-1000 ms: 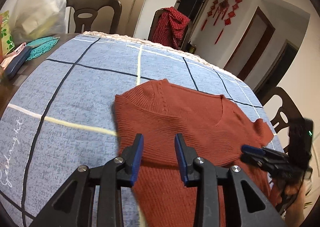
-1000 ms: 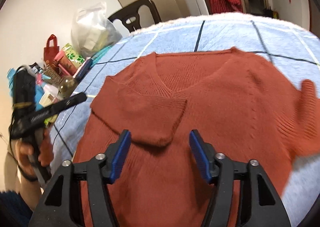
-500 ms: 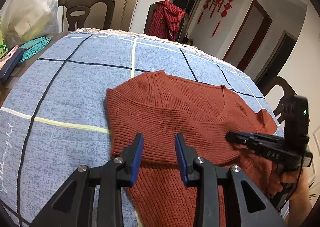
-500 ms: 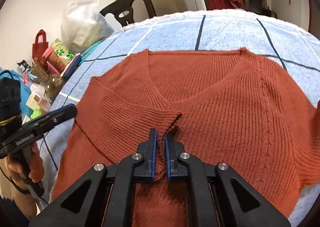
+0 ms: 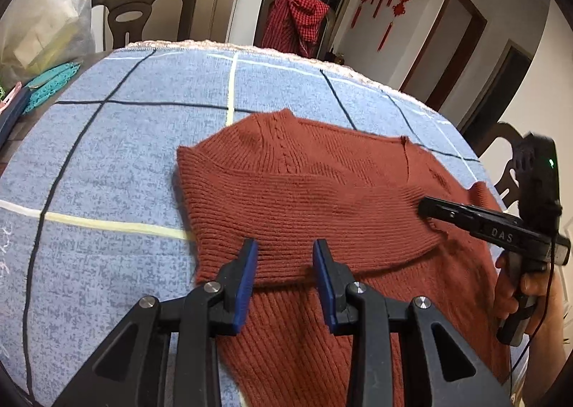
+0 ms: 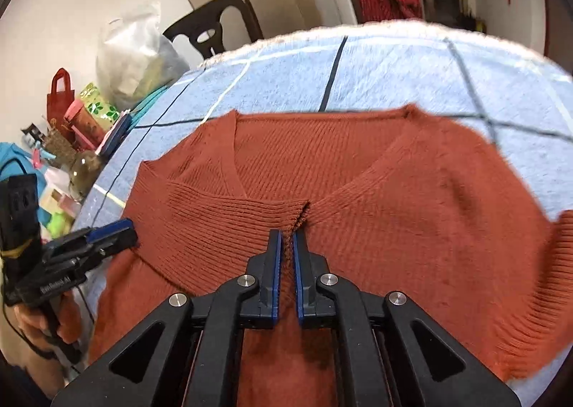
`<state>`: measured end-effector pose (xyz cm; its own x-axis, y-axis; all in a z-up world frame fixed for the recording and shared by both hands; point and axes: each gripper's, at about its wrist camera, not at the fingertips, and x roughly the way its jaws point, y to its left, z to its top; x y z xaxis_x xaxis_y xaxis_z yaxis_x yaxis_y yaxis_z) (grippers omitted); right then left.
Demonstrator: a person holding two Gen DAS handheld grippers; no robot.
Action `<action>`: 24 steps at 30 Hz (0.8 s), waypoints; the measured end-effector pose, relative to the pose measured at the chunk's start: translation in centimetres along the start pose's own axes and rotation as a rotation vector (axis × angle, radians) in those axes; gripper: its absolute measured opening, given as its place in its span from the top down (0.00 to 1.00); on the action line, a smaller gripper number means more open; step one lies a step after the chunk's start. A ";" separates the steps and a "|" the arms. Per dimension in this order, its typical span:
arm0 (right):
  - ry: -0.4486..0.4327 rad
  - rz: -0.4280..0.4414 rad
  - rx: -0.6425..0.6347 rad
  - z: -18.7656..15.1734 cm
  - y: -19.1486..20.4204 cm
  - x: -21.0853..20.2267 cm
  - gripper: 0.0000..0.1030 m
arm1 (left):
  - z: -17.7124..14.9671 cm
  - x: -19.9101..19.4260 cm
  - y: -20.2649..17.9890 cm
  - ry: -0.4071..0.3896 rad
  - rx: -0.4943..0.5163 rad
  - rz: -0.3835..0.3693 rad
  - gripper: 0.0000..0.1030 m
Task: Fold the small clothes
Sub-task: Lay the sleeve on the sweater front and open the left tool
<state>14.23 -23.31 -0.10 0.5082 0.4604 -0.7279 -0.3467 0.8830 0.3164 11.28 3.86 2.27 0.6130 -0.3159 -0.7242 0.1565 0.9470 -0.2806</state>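
Note:
A rust-red knitted sweater (image 5: 322, 199) lies flat on the blue checked tablecloth (image 5: 125, 156), V-neck away from me. Its left sleeve is folded across the chest. My right gripper (image 6: 286, 245) is shut on the cuff of that sleeve (image 6: 297, 213), with knit pinched between the blue pads just below the V of the neck. The left wrist view shows the same gripper (image 5: 428, 208) from the side, its tip at the cuff. My left gripper (image 5: 284, 263) is open, its pads apart over the folded sleeve's lower edge near the sweater's left side.
Dark chairs (image 5: 143, 13) stand behind the table, one draped with a red checked garment (image 5: 297, 20). A plastic bag (image 6: 132, 48), a small red bag (image 6: 59, 95), bottles and boxes crowd the table's left edge. Another chair (image 5: 501, 142) is at the right.
The right gripper's jaws went from wide apart to shut on the sleeve cuff, then carried it a little toward the sweater's middle. The left gripper stayed open and hardly moved.

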 end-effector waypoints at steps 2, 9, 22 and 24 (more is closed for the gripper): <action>-0.023 -0.004 -0.020 -0.1 0.5 -1.0 0.94 | 0.4 -0.4 0.2 -0.022 -0.005 0.006 0.66; 0.031 0.010 -0.073 -1.3 1.2 0.3 0.94 | 1.4 1.6 1.1 0.003 -0.017 0.078 0.66; 0.036 -0.058 -0.081 0.6 0.8 1.7 0.87 | 3.6 3.5 2.1 -0.006 -0.006 0.174 0.66; 0.020 -0.053 -0.097 0.3 1.0 1.2 0.86 | 2.7 2.5 1.6 0.000 0.000 0.152 0.66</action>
<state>14.70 -21.90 -0.49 0.5124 0.4102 -0.7544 -0.3950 0.8927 0.2170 15.17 4.79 1.70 0.6295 -0.1685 -0.7585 0.0619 0.9840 -0.1673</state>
